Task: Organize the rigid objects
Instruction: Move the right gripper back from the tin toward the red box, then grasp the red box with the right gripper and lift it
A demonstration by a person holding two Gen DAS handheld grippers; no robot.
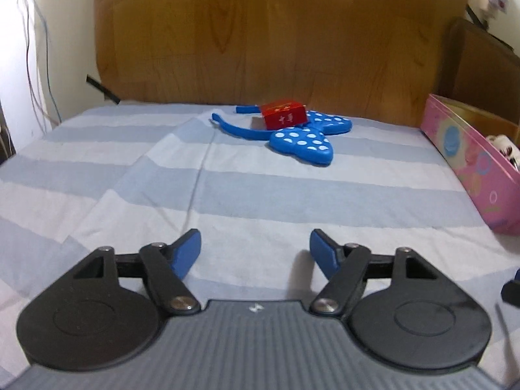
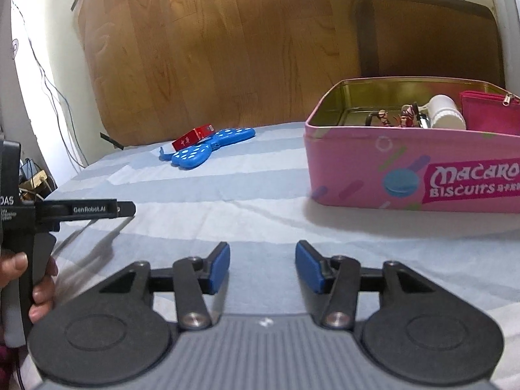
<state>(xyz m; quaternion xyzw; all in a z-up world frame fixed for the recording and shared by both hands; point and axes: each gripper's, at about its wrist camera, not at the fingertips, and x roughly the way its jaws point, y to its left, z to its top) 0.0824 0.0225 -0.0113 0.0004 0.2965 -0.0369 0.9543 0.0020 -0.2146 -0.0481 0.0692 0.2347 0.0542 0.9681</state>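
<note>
Red box (image 1: 283, 116) is seen well ahead of the left gripper (image 1: 255, 253), resting partly on the blue dotted bow (image 1: 302, 141), tilted. Both lie on the striped bed (image 1: 227, 195), near the wooden board (image 1: 260, 32). The pink tin (image 2: 373, 169) stands ahead-right of the right gripper (image 2: 262, 266), open, already holding a white bottle (image 2: 445, 115), a pink pouch (image 2: 487, 113) and small bits.

Both grippers are spread, nothing between the pads.

Risks, as judged:
- Box is perched on the bow: if nudged instead of pinched squarely, it is likely to be slid off or the bow dragged along.
- Soft bedding gives; fingers pushed down may snag the sheet.
- Tin is fairly full on the right; a drop there could be blocked or items knocked.
- Grippers are close together; a clash is possible if both reach in.
</note>
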